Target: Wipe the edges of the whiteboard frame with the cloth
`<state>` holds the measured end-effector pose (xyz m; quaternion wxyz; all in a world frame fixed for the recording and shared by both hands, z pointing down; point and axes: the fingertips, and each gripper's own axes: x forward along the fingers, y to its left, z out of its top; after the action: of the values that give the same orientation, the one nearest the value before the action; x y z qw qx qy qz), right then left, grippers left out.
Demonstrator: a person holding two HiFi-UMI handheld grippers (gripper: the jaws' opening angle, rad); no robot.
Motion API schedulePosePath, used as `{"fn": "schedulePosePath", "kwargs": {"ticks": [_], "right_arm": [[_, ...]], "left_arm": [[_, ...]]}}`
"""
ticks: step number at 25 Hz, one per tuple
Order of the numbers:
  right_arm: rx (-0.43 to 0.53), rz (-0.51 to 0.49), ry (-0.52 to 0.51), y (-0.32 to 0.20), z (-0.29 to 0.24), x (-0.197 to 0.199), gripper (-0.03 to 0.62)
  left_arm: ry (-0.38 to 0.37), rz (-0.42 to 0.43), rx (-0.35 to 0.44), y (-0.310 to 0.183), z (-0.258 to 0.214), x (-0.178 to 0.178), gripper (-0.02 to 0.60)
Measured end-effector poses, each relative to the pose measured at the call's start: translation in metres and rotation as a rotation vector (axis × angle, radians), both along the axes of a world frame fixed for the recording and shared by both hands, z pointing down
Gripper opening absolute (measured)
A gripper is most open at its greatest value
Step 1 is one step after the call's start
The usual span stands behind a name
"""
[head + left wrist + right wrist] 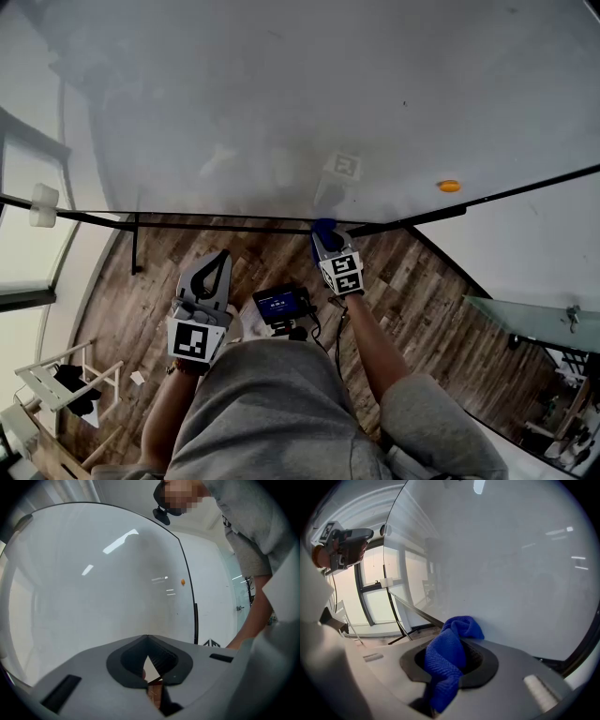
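The whiteboard (309, 103) fills the upper head view; its dark frame (206, 225) runs along the lower edge. My right gripper (330, 246) is shut on a blue cloth (324, 228), which presses against that lower edge near the middle. In the right gripper view the cloth (452, 653) bunches out between the jaws of the right gripper (450, 660), beside the frame (417, 612). My left gripper (217, 258) hangs lower left of the cloth, away from the board, shut with nothing in it. In its own view the left gripper (149, 641) points at the board surface and the frame (190, 592).
An orange magnet (450, 186) sticks on the board at right. A white block (43, 204) sits on the frame's left end. A stand leg (136, 244) drops to the wooden floor. A small device (284, 305) hangs at the person's waist. A white rack (56, 380) stands lower left.
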<state>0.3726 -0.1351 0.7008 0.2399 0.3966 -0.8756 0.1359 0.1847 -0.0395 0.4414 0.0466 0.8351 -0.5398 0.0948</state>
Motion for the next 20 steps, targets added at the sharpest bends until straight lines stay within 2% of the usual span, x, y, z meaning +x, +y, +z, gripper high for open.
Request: {"fn": "schedulePosePath", "kwargs": {"ticks": [3,7,14,20], "right_arm": [[-0.003,-0.007,0.002,0.0,-0.001,-0.009,0.094],[-0.007,-0.01,0.003,0.001,-0.001,-0.016,0.094],[-0.013,-0.02,0.001,0.0,-0.002,-0.015,0.094],[-0.019,-0.024,-0.003,0.003,-0.002,-0.041,0.094]], "left_arm": [[0.001,0.008,0.033,-0.001,-0.005,-0.006,0.008],[0.001,-0.018,-0.005,0.004,0.0,-0.016,0.008],[-0.001,-0.028,0.01,0.007,-0.002,-0.014,0.008],[0.009,-0.046,-0.009,0.012,0.001,-0.036,0.008]]}}
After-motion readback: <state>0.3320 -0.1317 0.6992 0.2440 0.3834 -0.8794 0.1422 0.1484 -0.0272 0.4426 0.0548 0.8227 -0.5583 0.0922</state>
